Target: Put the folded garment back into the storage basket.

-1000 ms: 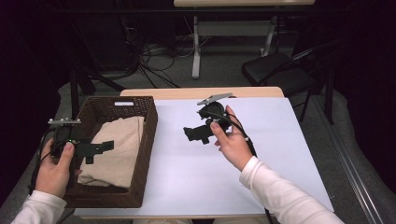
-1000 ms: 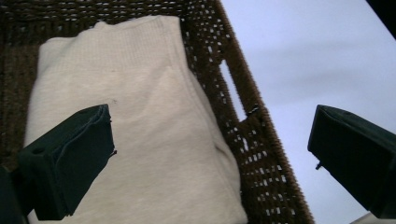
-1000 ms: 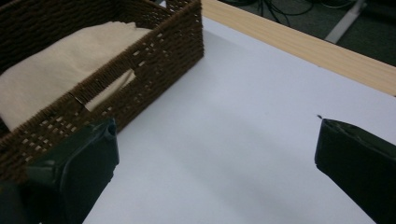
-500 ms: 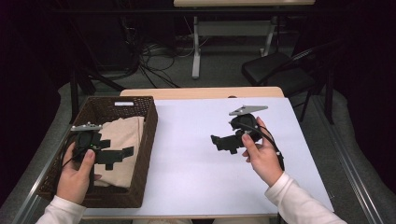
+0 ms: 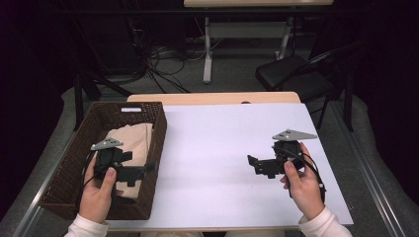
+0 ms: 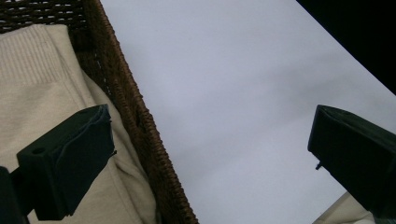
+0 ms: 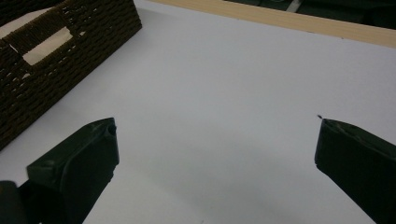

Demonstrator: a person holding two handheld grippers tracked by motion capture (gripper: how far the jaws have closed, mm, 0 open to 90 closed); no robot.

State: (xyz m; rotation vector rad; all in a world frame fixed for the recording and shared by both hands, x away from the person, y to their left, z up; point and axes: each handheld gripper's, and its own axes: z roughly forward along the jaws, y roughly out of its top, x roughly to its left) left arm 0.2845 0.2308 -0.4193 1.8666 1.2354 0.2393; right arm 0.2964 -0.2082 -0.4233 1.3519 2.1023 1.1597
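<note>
A brown wicker basket [image 5: 159, 129] stands on the left of the white table top [image 5: 212, 143], with a folded cream cloth [image 5: 137, 139] inside it. My left gripper [image 5: 144, 171] hovers open over the basket's near right part, one jaw above the cloth [image 6: 37, 79] and the other past the basket wall [image 6: 135, 121] above the table. My right gripper [image 5: 255, 166] is open and empty above the bare table at the right, with its jaws pointing left. In the right gripper view, the basket [image 7: 56, 51] lies far off at the upper left. Both grippers show wide gaps [image 6: 210, 154] [image 7: 217, 154].
A strip of the wooden table edge [image 5: 212, 98] shows behind the white top. Beyond it stand a black folding chair [image 5: 291, 74], another table's white legs [image 5: 207, 49] and cables on the floor [image 5: 163, 54].
My left gripper has moved right, from the basket's left side to over its right part. My right gripper has moved right and nearer to the person, away from the table's middle.
</note>
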